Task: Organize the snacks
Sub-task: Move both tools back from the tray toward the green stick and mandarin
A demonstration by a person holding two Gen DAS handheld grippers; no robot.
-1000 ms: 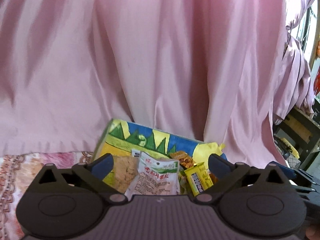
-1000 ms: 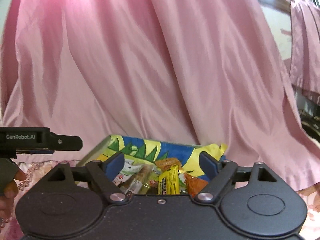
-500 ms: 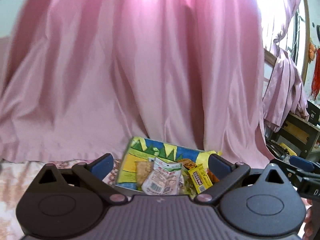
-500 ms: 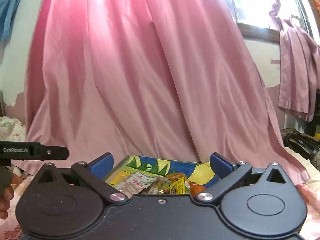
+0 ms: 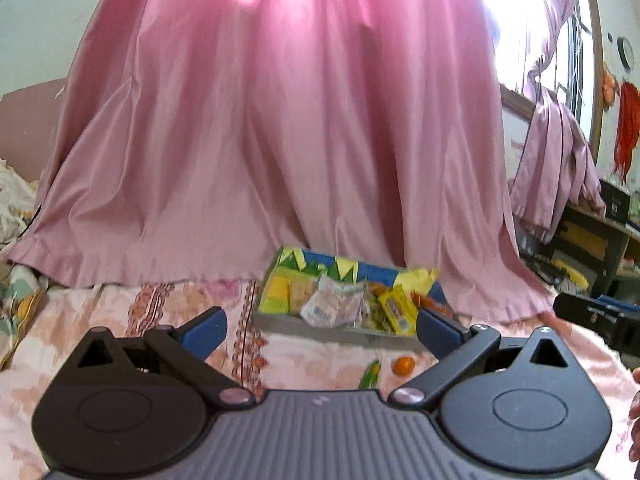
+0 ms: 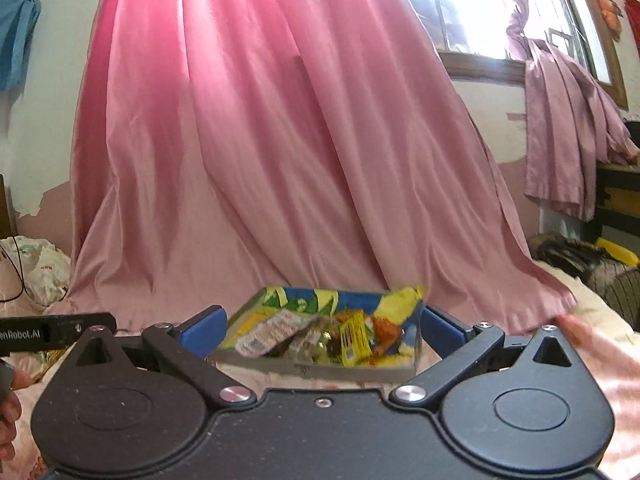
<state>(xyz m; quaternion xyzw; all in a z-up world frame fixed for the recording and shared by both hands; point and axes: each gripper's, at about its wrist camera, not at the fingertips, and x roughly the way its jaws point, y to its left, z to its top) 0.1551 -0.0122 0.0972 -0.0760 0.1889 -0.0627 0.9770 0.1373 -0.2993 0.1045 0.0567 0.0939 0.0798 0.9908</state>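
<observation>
A colourful box (image 5: 276, 300) (image 6: 256, 312) with blue, yellow and green print lies on the bed, holding several snack packets: a white pouch (image 5: 334, 308) (image 6: 272, 330) and a yellow bar (image 5: 396, 312) (image 6: 352, 338). On the sheet just in front of the box lie a small orange sweet (image 5: 403, 365) and a green one (image 5: 370, 376). My left gripper (image 5: 322, 330) is open with nothing between its fingers, well short of the box. My right gripper (image 6: 322, 330) is open wide and empty too, the box seen between its blue pads (image 6: 202, 330).
A pink curtain (image 5: 300, 140) hangs down onto the bed right behind the box. The floral pink bedsheet (image 5: 120, 312) spreads left. A desk with clutter (image 5: 592, 236) stands at the right. A person's fingers (image 6: 8, 400) hold the left tool at the left edge.
Both grippers have pulled back from the box, which now looks smaller and farther. The two loose sweets on the sheet have come into the left wrist view. The right jaws stand wider.
</observation>
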